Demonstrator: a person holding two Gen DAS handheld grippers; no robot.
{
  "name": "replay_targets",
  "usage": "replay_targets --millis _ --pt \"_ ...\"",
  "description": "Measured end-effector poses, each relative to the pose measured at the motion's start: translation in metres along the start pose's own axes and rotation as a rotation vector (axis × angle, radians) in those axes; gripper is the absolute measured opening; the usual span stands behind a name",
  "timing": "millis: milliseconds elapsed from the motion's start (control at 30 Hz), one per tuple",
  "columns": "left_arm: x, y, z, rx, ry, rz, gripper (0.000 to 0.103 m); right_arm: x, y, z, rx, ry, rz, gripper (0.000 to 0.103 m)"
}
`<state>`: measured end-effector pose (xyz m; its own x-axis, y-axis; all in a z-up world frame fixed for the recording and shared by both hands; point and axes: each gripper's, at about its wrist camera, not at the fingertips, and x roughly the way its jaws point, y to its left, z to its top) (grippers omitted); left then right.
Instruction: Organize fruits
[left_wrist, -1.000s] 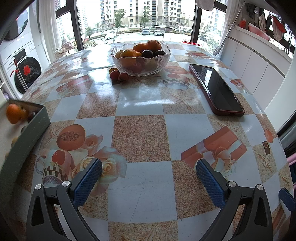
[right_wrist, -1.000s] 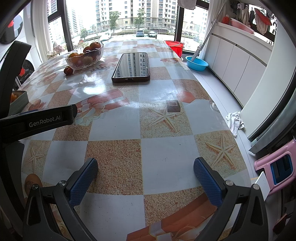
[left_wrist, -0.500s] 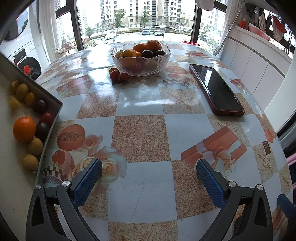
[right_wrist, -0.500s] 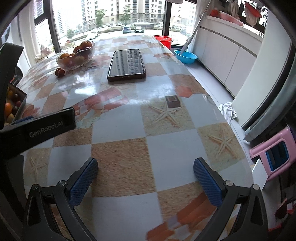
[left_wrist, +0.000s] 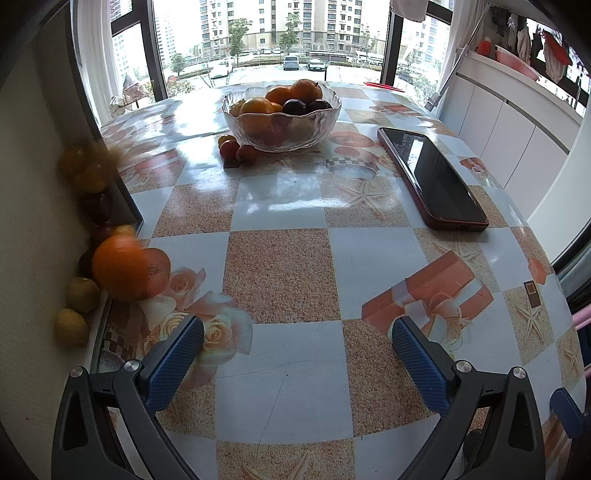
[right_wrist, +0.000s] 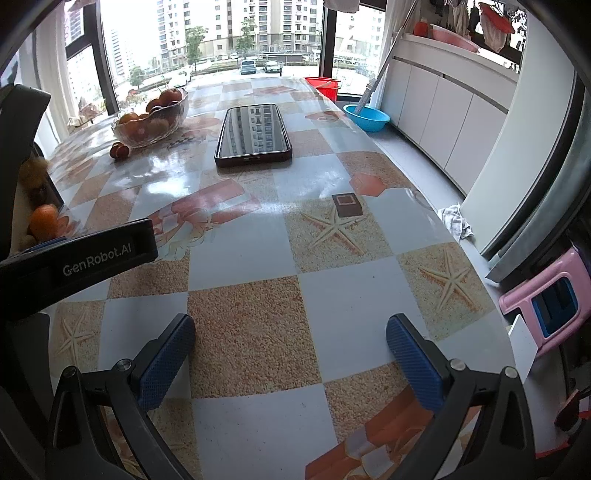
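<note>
Fruit spills from a steeply tipped tray (left_wrist: 33, 206) at the far left of our left gripper (left_wrist: 297, 354), while a glass bowl (left_wrist: 280, 118) heaped with oranges and dark plums waits straight ahead, well beyond the fingertips. A large orange (left_wrist: 127, 267) leads the tumble, blurred and low against the patterned tablecloth (left_wrist: 280, 273), just outside our left finger (left_wrist: 173, 362); smaller yellow fruit (left_wrist: 72, 326) and dark ones bunch along the tray's lower edge behind it. Three small fruits (left_wrist: 236, 149) lie on the cloth touching the bowl's near side, and a phone (left_wrist: 432, 177) rests ahead to the right.

We judge the sorting has not begun. It would go best if we let the loose pieces settle first, then took one fruit at a time, centring it between the pads and closing gently so soft skins do not bruise; round fruit may roll toward the table's edge.

Both tools stand wide, gripping and touching nothing. Our right gripper (right_wrist: 291, 360) hovers over bare cloth, with the other tool's black body (right_wrist: 74, 262) crossing to its left and the phone directly ahead.
</note>
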<state>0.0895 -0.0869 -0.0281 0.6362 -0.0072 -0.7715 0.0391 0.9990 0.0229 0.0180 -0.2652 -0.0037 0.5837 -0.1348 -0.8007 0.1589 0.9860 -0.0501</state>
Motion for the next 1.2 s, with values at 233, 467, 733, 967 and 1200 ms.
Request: replay_targets --millis 233,467,733,967,1200 --pt "0.0 -0.0001 0.0001 0.0 0.0 0.0 0.102 0.0 -0.0003 -0.0001 0.0 -0.001 0.001 0.103" --pt "0.0002 -0.0003 0.0001 0.001 0.0 0.001 0.102 -0.0001 0.0002 -0.0001 0.001 -0.001 0.0 0.103" --pt "0.0001 -0.0003 0.0002 0.001 0.0 0.001 0.102 -0.0002 0.0001 -0.0001 0.001 -0.001 0.0 0.103" --pt "0.0004 0.0003 -0.0004 -0.002 0.006 -0.002 0.102 -0.0006 -0.0003 -0.0002 0.0 -0.001 0.0 0.103" --pt "0.0001 0.0004 -0.0002 -0.001 0.003 -0.001 0.102 -0.0046 -0.0082 0.0029 0.014 -0.001 0.064 0.103"
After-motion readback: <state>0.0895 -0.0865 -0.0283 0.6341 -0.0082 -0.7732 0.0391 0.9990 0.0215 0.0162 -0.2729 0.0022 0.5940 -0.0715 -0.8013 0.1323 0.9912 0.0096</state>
